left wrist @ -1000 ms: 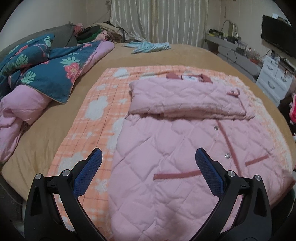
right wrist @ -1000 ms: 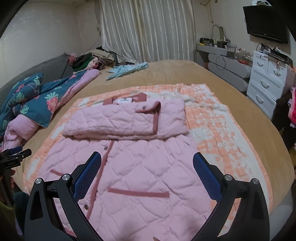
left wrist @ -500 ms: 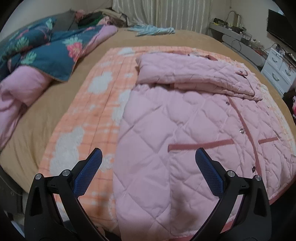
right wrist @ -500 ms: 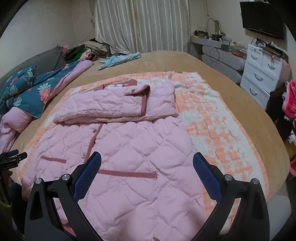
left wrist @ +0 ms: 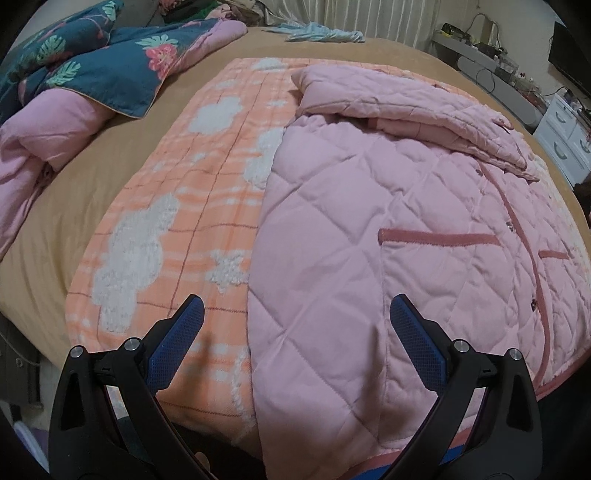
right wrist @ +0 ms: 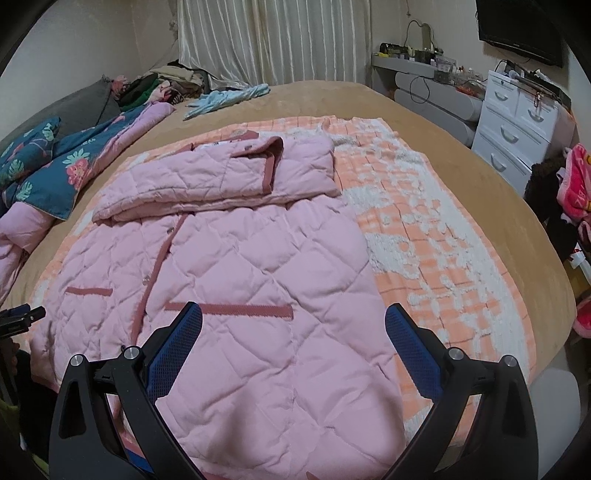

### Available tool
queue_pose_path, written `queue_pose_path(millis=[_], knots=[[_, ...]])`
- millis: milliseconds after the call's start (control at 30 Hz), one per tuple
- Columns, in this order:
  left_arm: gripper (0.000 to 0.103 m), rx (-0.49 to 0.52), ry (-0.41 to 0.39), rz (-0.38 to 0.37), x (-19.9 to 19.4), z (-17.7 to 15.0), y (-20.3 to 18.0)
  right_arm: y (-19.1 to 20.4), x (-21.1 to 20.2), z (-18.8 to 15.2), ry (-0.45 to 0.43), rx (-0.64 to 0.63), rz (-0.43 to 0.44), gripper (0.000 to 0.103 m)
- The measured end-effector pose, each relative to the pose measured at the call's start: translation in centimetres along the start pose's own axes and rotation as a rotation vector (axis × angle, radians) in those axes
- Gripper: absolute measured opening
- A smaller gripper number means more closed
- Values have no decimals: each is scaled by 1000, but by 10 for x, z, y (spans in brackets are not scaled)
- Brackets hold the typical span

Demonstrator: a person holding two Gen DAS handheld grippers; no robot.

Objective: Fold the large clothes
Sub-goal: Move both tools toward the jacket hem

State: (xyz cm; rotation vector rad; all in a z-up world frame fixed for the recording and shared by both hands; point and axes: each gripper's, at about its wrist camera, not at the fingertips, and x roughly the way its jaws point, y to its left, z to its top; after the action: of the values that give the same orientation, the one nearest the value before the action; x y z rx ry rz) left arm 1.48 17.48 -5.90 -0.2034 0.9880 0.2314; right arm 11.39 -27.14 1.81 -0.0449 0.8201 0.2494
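A pink quilted coat (left wrist: 369, 221) lies flat on an orange-and-white checked blanket (left wrist: 177, 206) across a tan bed (right wrist: 461, 147), its sleeves apparently folded over the chest. The left gripper (left wrist: 295, 325) and right gripper (right wrist: 293, 325), both spread wide, hover above its hem. A teal floral duvet (left wrist: 110, 66) is bunched alongside; 1 white dresser (right wrist: 517, 125) stands beyond.

Tan bed (right wrist: 424, 122), pale curtains (right wrist: 273, 40), white drawers (right wrist: 517, 122), wall television (right wrist: 517, 29)

Both grippers, left (left wrist: 295, 325) and right (right wrist: 293, 325), have black frames, silver screws and blue textured fingers (left wrist: 415, 341).
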Motion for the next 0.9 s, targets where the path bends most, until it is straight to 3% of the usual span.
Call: queue_pose_path(millis=[233,633,900], knots=[[95,8,56,-22,9,-13,8,-4,4,-12,26,-8,-12,99],[90,-38,159,-151,18,-34,13,-27,3,-31,72,30,3,99],[90,6,177,-151,20,-43,-5,-50,2,-53,125,67,-15,99]])
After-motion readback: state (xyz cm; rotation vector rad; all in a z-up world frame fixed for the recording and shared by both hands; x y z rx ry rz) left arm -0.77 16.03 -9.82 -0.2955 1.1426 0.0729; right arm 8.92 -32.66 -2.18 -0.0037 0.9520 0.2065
